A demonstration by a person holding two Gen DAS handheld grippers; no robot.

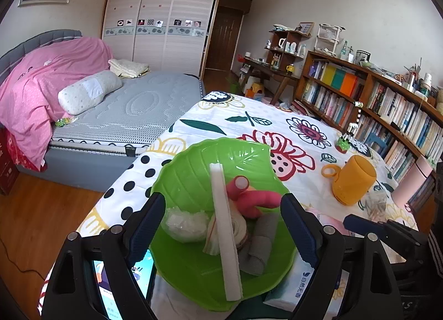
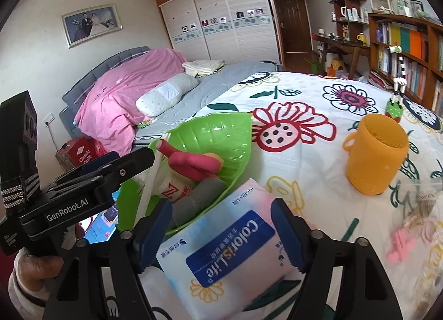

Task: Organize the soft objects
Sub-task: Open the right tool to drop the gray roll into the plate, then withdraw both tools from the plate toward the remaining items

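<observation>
A green leaf-shaped bowl (image 1: 193,170) sits on the flowered tablecloth. It holds a pink soft toy (image 1: 252,198), a long white foam strip (image 1: 225,223), a grey cloth roll (image 1: 261,245), a crumpled clear bag (image 1: 185,223) and a white roll in a zip bag (image 1: 238,227). My left gripper (image 1: 224,230) hovers open above the bowl, its fingers straddling these items. My right gripper (image 2: 221,232) is shut on a pink-and-blue tissue pack (image 2: 229,248), which leans tilted against the bowl's near rim (image 2: 221,189). The same pack (image 1: 290,289) shows at the lower right of the left wrist view.
An orange cup (image 2: 376,153) stands to the right, with a small green figurine (image 2: 394,109) behind it. A clear bag of pink clips (image 2: 415,225) lies at the right edge. A lit phone (image 1: 121,286) lies left of the bowl. The bed and the bookshelf flank the table.
</observation>
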